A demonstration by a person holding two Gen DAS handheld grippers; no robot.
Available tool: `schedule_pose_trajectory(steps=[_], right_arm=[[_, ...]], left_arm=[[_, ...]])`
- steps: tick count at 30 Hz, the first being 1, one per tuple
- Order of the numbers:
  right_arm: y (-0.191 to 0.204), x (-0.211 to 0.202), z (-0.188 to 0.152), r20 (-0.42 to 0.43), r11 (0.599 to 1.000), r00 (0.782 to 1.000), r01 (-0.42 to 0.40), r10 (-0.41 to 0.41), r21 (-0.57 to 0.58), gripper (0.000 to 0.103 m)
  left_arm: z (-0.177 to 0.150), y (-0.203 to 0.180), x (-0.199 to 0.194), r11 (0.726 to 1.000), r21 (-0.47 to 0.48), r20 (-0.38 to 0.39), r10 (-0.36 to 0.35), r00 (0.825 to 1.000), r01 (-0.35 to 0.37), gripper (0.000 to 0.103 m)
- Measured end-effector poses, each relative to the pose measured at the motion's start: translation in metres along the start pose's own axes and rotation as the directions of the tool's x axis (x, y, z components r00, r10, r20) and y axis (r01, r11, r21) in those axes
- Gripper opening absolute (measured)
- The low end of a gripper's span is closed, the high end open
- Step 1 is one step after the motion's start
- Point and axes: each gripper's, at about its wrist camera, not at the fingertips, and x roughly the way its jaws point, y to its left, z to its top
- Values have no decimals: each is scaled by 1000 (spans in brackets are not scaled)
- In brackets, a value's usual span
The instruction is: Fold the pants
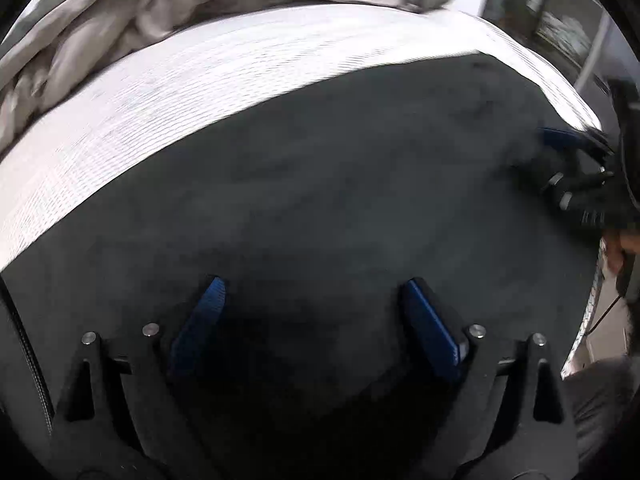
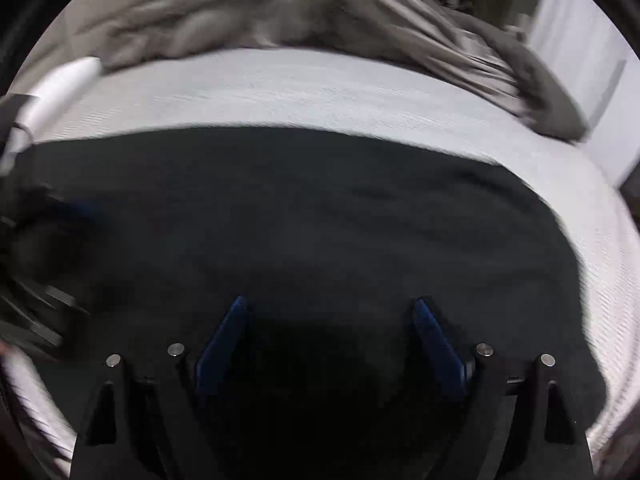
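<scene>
One pair of dark pants (image 1: 340, 184), two grippers, one white bed sheet (image 1: 200, 92), one grey duvet (image 1: 168, 4).

Pants lying spread flat on sheet, charcoal, soft-looking, lightly creased, far edge straight.

Left gripper (image 1: 316, 320) hovering over near part of pants, jaws released wide, blue pads (image 1: 204, 312) gripping nothing. Right gripper (image 2: 330, 340) likewise hanging over pants, jaws spread, empty.

Duvet lying bunched beyond pants' far edge, strip of bare sheet between them. Frames blurring.

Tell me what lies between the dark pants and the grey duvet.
A bare strip of white sheet separates pants from duvet; both wrist views show it.
</scene>
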Motion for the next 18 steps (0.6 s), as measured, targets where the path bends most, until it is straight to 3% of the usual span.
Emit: schedule_pose_trajectory(steps=[1,3,5,6,10,13,14,16,18], right_arm=[[-27,1,-9,4,996,997,72,-72,55,87],[-60,-4,-23,14,985,996,89,-92,148,81],[-82,-11,-32,7,956,976,210,-216,207,82],[-86,-17,-31,14,945,974,218,-228,242,82],[-71,-42,-27,103,960,991,51,-82,274,86],[-19,-44,-18,108,987,989,-113,100,114,90],[-4,-43,-17,109,989,986,-135,127,68,90],[27,-32,-19,65,984,982,-178,178,3,90],[44,-24,-25,31,982,982,-185,185,-27,91]], left_arm=[[-2,7,-2,999,-14,2,30,1000,-30,95],[-9,32,-5,984,-83,13,157,987,-156,102],[-12,51,-9,971,-156,6,185,983,-181,101],[-13,57,-11,967,-185,4,182,983,-178,97],[-20,57,-45,966,-227,94,149,984,-124,95],[-24,29,-52,981,-191,136,71,988,-44,96],[-26,20,-55,984,-175,132,42,990,-19,96],[-33,1,-54,994,-93,114,-50,992,60,98],[-43,-15,-43,1000,21,57,-12,998,10,99]])
